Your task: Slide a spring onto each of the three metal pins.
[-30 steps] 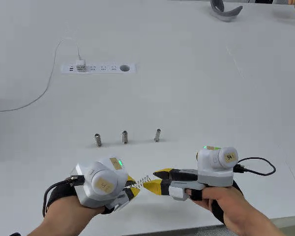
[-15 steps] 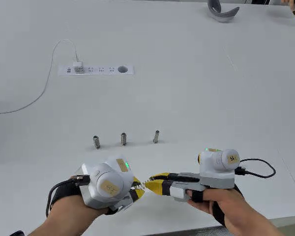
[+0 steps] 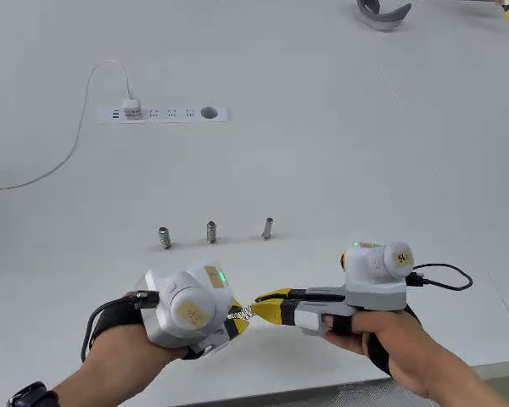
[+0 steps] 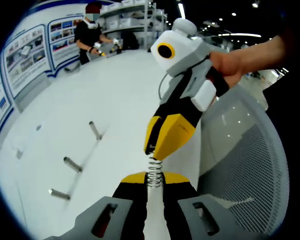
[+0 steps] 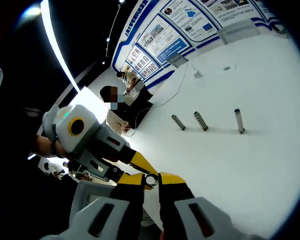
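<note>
A small coiled metal spring point(image 3: 242, 314) hangs in the air over the near edge of the white table point(image 3: 365, 170), lying level between the two grippers. The white left gripper with yellow-tipped jaws point(image 3: 234, 317) is clenched on one end of it. The matching right gripper point(image 3: 260, 307) pinches the other end, so the tips nearly meet. In the left gripper view the spring point(image 4: 154, 169) runs straight up from that gripper's own closed jaws point(image 4: 154, 179) to the right gripper's tips point(image 4: 151, 150). In the right gripper view its end coil point(image 5: 151, 180) sits between that gripper's jaws point(image 5: 153, 182).

The person's left hand point(image 3: 123, 365) and right hand point(image 3: 382, 335) grip the handles.

Farther in from the near edge stands a row of three short metal pins. The left pin point(image 3: 164, 238) and the middle pin point(image 3: 211, 231) each carry a spring, and the right pin point(image 3: 267, 227) is bare.

Well beyond them, toward the far left corner, lies a white power strip point(image 3: 174, 114) with a white plug point(image 3: 131, 108) in it. Its cable trails to the left edge. A grey curved object point(image 3: 382, 13) rests at the far edge.
</note>
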Available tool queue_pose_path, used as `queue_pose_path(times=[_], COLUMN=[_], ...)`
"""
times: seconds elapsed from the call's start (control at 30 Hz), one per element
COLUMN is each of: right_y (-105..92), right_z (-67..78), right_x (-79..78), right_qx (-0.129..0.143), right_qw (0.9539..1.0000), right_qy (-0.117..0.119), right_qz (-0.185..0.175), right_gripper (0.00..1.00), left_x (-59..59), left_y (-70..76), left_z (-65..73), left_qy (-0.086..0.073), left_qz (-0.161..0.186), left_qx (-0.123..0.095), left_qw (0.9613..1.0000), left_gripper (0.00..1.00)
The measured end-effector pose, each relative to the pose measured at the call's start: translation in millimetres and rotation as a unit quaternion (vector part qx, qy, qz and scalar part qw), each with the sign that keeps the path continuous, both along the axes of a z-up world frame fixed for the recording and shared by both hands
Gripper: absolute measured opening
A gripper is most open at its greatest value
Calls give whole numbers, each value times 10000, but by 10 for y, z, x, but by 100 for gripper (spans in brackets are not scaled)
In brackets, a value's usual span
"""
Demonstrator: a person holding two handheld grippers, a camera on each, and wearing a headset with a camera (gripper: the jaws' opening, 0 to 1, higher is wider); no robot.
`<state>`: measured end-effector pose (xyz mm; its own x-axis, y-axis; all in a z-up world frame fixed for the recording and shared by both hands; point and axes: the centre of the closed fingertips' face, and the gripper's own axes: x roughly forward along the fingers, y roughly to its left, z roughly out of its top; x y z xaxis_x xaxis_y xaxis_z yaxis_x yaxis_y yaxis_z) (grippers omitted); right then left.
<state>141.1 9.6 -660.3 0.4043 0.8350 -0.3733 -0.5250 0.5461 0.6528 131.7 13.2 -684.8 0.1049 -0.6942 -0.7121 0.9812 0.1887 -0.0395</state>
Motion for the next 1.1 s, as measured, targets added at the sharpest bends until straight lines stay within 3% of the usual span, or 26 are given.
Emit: queue_pose_path(times=[0.2,0.33,0.47,0.63,0.73,1.1], right_y=[-30,-89,-117,-195,-224,-228], right_z=[150,207,307,369,369,406], right_x=[72,112,119,88,59,-5], right_qx=[-128,-496,-660,-1078,-1384,-1883], right_qw=[9998,9978,9959,9887,9813,9609], right_qy=[-174,-375,-497,-675,-786,-1004], right_qz=[54,227,382,792,1078,1765], right_gripper=[12,12,12,12,12,12], left_x=[80,106,123,114,102,58], left_y=[-84,-149,-222,-297,-332,-382], left_z=[103,171,250,329,352,410], left_qy=[13,-10,-46,-38,-73,-156], left_qz=[82,100,116,67,8,-204], left_qx=[-265,-399,-522,-726,-744,-790], left_qw=[9996,9992,9986,9973,9972,9965], left_gripper=[10,10,10,10,10,10])
